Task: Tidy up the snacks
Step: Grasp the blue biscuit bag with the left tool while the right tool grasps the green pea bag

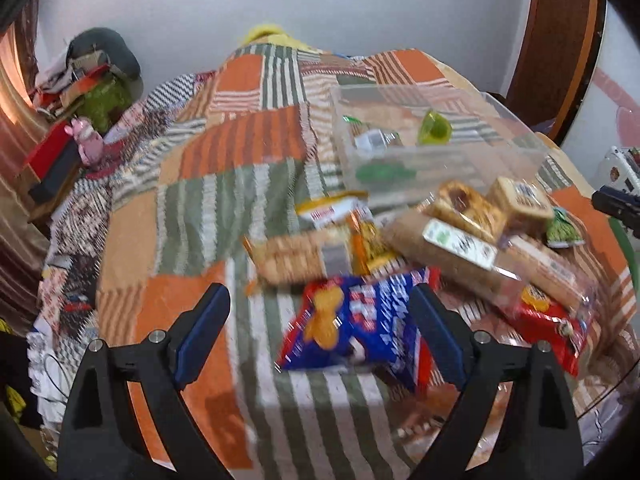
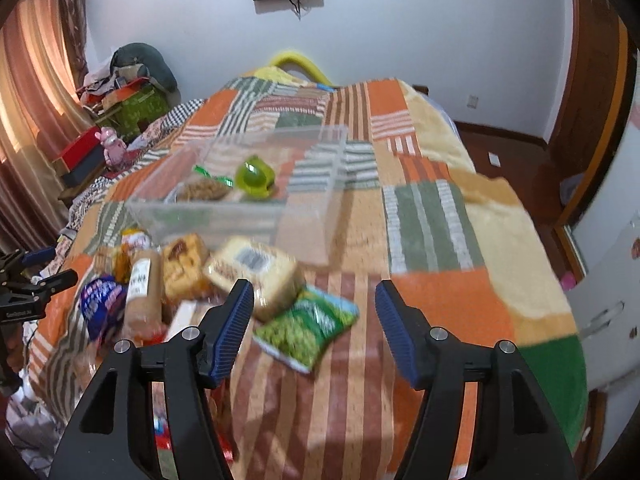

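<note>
The green snack packet (image 2: 306,326) lies on the bed (image 2: 440,216) right between the spread fingers of the right hand-held gripper (image 2: 314,324), its long axis slanting near-left to far-right. The left hand-held gripper (image 1: 320,312), also spread and holding nothing, hovers by the blue packet (image 1: 352,332). Farther off, the clear box (image 2: 224,216) holds a green jelly cup (image 2: 254,178) and one wrapped snack (image 2: 202,188).

A bed (image 2: 436,216) under a patchwork blanket (image 2: 472,296) carries everything. A clear bin (image 2: 224,216) sits mid-bed. Nearer the foot lies a heap of snack packs: a blue bag (image 1: 360,328), a long biscuit pack (image 1: 448,248), a red pack (image 1: 548,320), a bread pack (image 2: 256,268), and a green pea bag (image 2: 308,328) beside it.
</note>
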{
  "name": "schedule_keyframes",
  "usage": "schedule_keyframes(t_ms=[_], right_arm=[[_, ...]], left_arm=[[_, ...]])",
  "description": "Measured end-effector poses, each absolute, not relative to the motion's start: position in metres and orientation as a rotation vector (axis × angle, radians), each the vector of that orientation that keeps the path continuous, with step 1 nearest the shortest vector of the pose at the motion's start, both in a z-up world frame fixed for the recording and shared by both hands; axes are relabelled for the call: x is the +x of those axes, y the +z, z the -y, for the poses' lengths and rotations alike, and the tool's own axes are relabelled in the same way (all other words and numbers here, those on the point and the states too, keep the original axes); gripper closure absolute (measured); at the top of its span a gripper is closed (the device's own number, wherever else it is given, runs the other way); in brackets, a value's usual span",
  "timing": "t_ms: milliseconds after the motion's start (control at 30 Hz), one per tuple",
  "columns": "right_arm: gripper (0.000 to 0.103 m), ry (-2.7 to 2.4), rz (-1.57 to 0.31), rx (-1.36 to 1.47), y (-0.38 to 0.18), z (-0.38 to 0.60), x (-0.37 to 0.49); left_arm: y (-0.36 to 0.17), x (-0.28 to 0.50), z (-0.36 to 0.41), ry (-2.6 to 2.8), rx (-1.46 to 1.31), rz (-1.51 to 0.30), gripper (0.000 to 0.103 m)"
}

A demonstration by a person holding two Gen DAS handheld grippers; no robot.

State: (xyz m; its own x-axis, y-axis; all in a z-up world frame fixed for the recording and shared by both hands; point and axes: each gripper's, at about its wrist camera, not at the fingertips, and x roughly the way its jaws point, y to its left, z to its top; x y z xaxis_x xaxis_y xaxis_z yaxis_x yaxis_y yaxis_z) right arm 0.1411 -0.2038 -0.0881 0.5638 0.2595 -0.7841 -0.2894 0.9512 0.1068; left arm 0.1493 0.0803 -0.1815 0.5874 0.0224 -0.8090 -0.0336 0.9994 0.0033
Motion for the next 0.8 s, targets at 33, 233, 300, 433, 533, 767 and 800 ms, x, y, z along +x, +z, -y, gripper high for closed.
schedule_keyframes(t_ms=[33,233,300,433,533,767,800], right_arm=[[0.043,0.32,-0.926,-0.033,-0.092,0.206,0.139],[0.04,0.309,-0.975,-0.013,-0.109,0.208,0.139],[0.04,0.308,-0.987,-0.005,-0.114,0.206,0.144],[0.04,0.306,-1.005,-0.006,-0.123,0.201,0.151],[0.04,0.312,-1.028,0.001,-0.132,0.197,0.155],[0.038,0.328,-1.046,-0.002,-0.143,0.191,0.156],[0.038,0.329,-1.045,-0.003,-0.144,0.19,0.157]], left_arm=[[-0.184,0.147,-0.079,0.027,-0.017,-0.948,0.011],[-0.207,0.147,-0.058,-0.013,0.023,-1.001,0.011],[-0.214,0.15,-0.052,-0.014,0.036,-1.016,0.011],[-0.224,0.158,-0.057,-0.034,-0.028,-1.034,0.01],[-0.229,0.164,-0.063,-0.022,-0.066,-1.034,0.006],[-0.245,0.178,-0.069,0.02,-0.097,-1.075,0.003],[-0.249,0.179,-0.07,0.03,-0.096,-1.081,0.003]])
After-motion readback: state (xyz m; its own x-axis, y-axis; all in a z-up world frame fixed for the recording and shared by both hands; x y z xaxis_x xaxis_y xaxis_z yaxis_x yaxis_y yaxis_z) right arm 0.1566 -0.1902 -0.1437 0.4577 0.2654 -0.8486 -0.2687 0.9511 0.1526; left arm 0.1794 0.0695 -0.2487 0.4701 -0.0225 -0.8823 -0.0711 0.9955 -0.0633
